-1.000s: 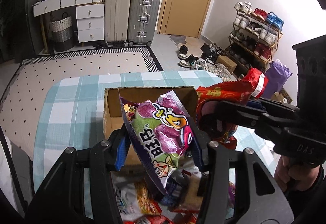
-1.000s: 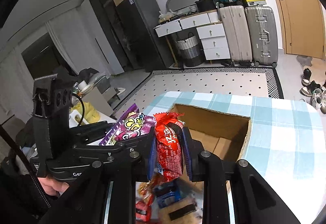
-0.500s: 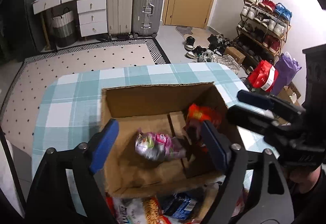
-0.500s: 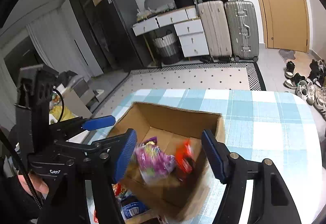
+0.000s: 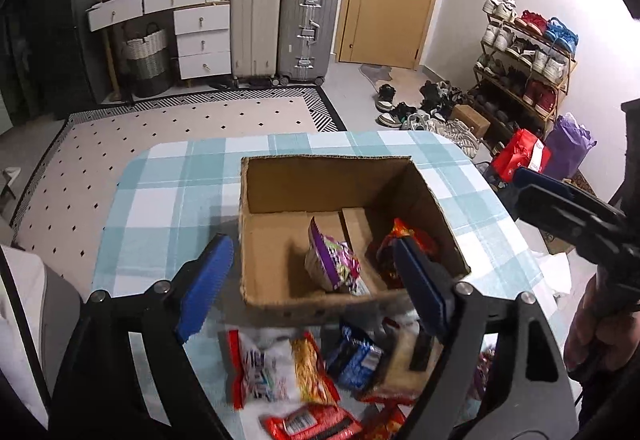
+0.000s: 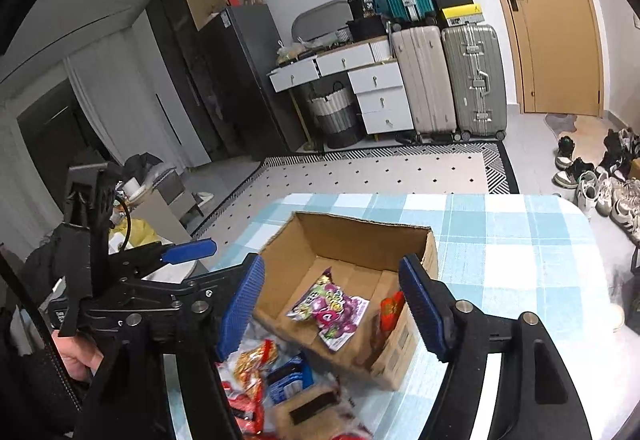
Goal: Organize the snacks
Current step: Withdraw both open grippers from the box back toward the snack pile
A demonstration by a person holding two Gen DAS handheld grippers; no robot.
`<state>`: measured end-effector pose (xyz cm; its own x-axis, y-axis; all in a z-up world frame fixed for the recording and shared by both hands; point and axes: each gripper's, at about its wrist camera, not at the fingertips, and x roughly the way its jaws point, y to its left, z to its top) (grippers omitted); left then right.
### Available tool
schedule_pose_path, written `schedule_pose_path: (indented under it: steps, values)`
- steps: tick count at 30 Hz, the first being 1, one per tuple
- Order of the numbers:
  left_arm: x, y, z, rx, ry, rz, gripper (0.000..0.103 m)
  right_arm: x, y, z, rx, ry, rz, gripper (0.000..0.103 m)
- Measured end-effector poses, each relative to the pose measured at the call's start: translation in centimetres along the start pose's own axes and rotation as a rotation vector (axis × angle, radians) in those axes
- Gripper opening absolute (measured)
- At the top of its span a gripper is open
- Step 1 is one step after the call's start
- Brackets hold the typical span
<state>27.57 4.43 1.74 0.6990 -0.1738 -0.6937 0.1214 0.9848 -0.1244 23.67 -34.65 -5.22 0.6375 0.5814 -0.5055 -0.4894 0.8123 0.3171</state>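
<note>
An open cardboard box point(image 5: 280, 252) point(image 6: 352, 236) sits on the checked table. Inside lie a purple-green snack bag point(image 5: 334, 264) point(image 6: 332, 306) and a red snack bag point(image 5: 404, 240) point(image 6: 390, 314) at the box's right side. My left gripper point(image 5: 312, 288) is open and empty, above the box's near edge. My right gripper point(image 6: 332, 308) is open and empty, above the box; it also shows in the left wrist view point(image 5: 560, 200). A pile of loose snack packets point(image 5: 304, 372) point(image 6: 276, 376) lies on the table in front of the box.
The checked tablecloth point(image 5: 172, 200) point(image 6: 512, 240) covers the table; its far edge drops to a dotted rug point(image 5: 160, 128). Suitcases point(image 5: 280, 28), a drawer unit and a shoe rack point(image 5: 524, 56) stand beyond.
Both grippers opened and dropped their bags into the box: the purple-green bag from the left, the red bag from the right. Both have since pulled back and up.
</note>
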Motion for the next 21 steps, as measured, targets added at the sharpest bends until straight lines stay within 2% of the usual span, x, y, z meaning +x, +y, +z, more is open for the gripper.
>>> schedule_pose_path:
  steps: [4,6,12,15,17,21]
  values:
    - [-2.3,-0.4,-1.5,-0.014,-0.012,0.003,0.083,-2.7,1.4,-1.0,-0.025,-0.029,-0.005,0.079]
    - [-3.3,-0.7,-2.3,-0.019,-0.014,0.004,0.084,-3.8,2.1,-1.5,-0.033,-0.038,-0.009,0.086]
    - [-6.0,-2.3,-4.7,-0.008,-0.024,0.007,0.088,-6.5,3.8,-3.5,-0.061,-0.047,-0.038,0.09]
    - [-7.4,-3.0,-5.8,-0.011,-0.037,0.013,0.094,-8.0,4.4,-4.4,-0.071,-0.06,-0.042,0.091]
    - [-8.4,-3.2,-6.4,-0.02,-0.052,0.014,0.101,-8.9,4.9,-5.1,-0.077,-0.067,-0.049,0.094]
    - [-10.1,-3.6,-7.7,-0.024,-0.092,0.029,0.102,-10.5,5.5,-6.4,-0.084,-0.08,-0.048,0.095]
